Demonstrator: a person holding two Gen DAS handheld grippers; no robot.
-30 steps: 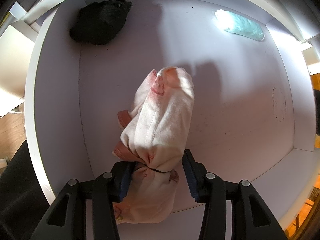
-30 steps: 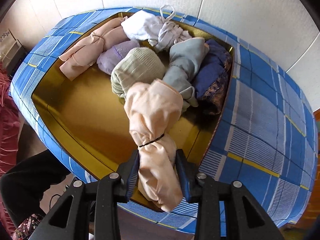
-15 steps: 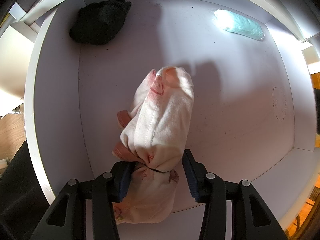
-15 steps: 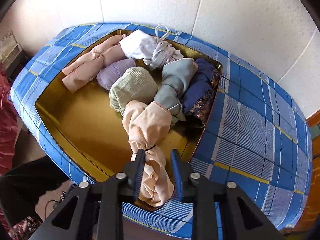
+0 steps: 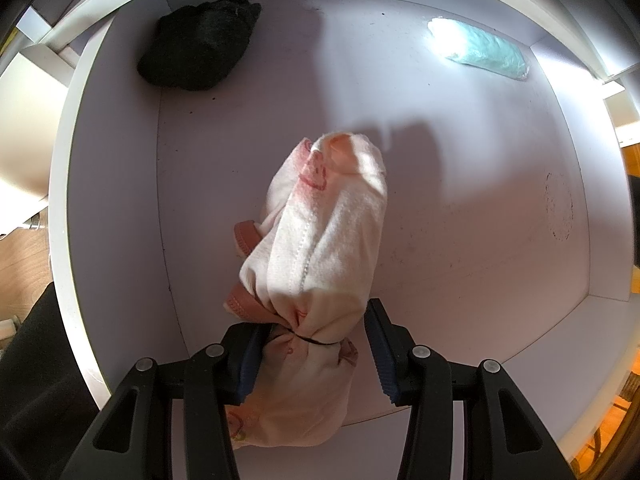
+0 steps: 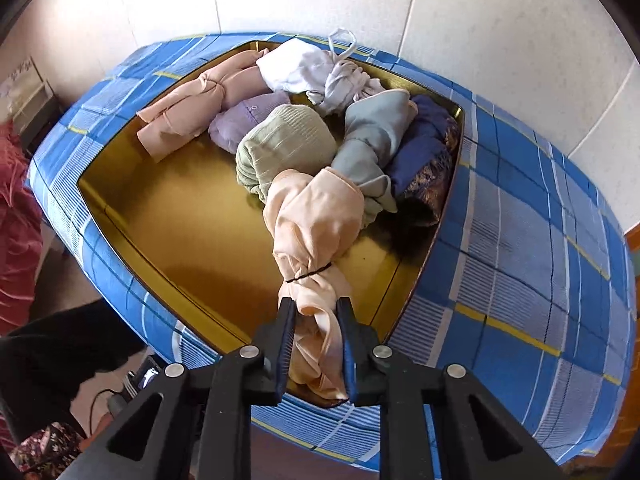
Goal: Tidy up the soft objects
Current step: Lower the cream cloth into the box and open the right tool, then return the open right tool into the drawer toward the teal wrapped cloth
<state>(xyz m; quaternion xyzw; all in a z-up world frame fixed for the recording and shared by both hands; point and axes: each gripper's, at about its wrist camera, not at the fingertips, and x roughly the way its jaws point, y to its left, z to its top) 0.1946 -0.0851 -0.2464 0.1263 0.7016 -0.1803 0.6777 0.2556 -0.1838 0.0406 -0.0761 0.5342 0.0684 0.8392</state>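
Right jaws just closed on the peach bundle (image 6: 316, 224) over the gold tray (image 6: 192, 236)
Your right gripper (image 6: 314, 344) has it clamped, ready to lift; your left gripper (image 5: 312, 360) hasn't moved, gripping the white bundle (image 5: 320, 240) above the drawer (image 5: 460, 208)

Right gripper (image 6: 314, 344) just closed tight; left gripper (image 5: 312, 360) wider, pointing down

Both the left gripper (image 5: 312, 354) and right gripper (image 6: 314, 344) are black plastic, with silver screws and apparently blue ribbed pads.
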